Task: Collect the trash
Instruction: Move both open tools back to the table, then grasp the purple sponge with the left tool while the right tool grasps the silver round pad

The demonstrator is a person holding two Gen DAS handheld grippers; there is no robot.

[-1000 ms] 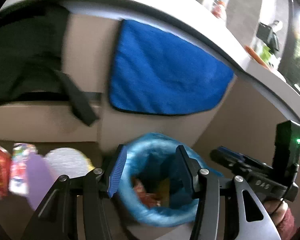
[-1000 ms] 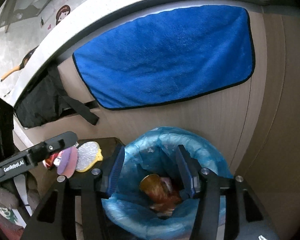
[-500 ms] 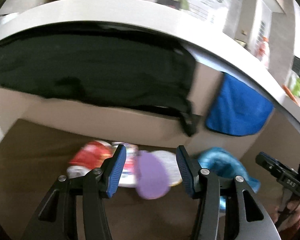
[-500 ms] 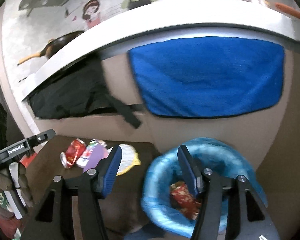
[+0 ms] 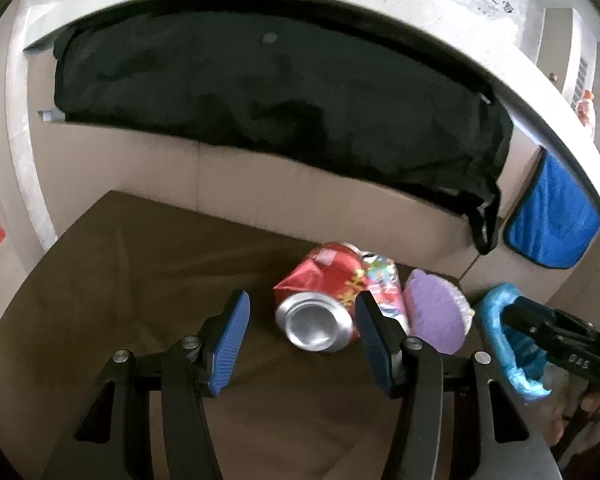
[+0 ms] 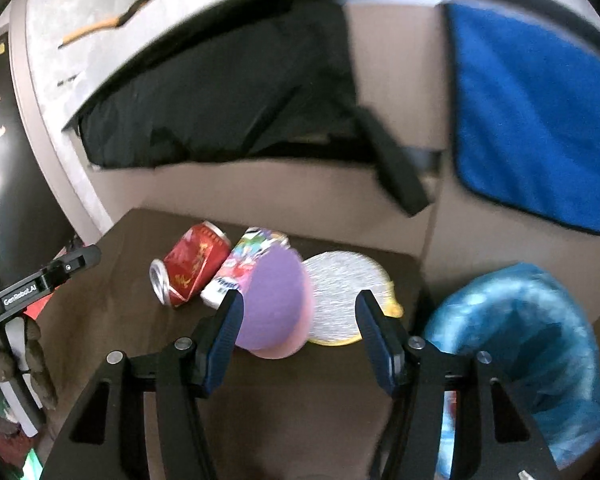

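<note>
Floor-side blue-lined bin (image 6: 540,344), contents unclear

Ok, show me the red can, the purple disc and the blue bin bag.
red can (image 5: 320,280): left wrist view, on its crumpled red side.
purple disc (image 6: 270,304): right wrist view, on its flat purple face.
blue bin bag (image 6: 540,320): right wrist view, on its rim.

We count: one crushed red can (image 5: 322,300), one colourful wrapper (image 6: 240,268), one purple disc (image 6: 274,304), one silver-yellow disc (image 6: 348,300), one blue-lined bin (image 6: 532,344), one blue cloth (image 6: 540,120).
</note>
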